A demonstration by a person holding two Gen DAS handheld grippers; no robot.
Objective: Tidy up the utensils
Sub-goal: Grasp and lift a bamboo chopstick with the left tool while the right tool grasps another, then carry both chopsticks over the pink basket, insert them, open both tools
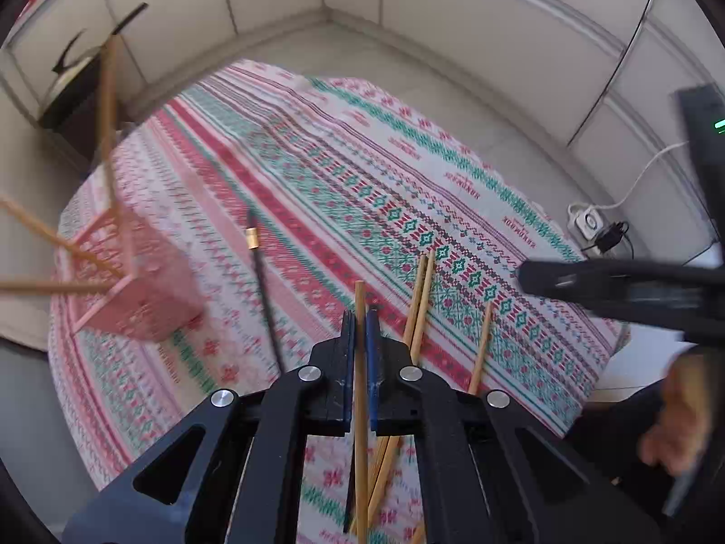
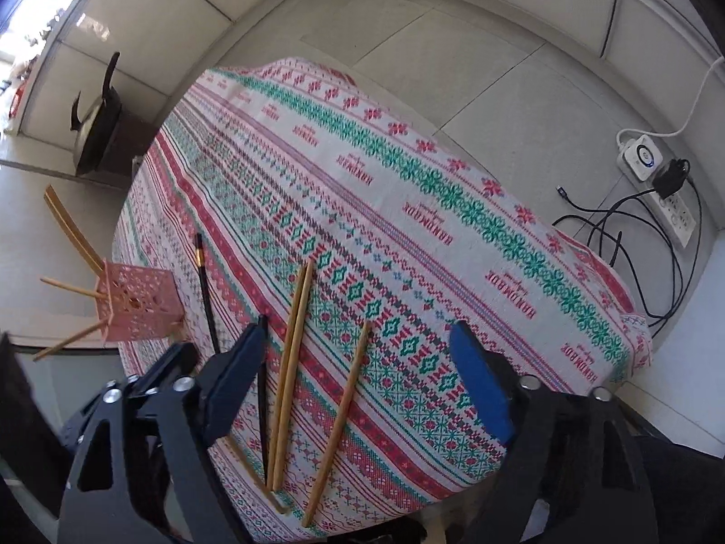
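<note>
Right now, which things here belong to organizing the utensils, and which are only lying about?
For the job:
- pink perforated plastic holder
- loose wooden chopsticks on the cloth
- black chopstick with a gold band
- wooden chopstick clamped in the left hand-held gripper
- open right hand-held gripper

Just lying about:
- white power strip
- black cables
- dark pan

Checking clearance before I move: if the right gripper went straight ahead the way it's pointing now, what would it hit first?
Probably the single bamboo chopstick lying on the tablecloth between the open right gripper fingers; depth is unclear.
</note>
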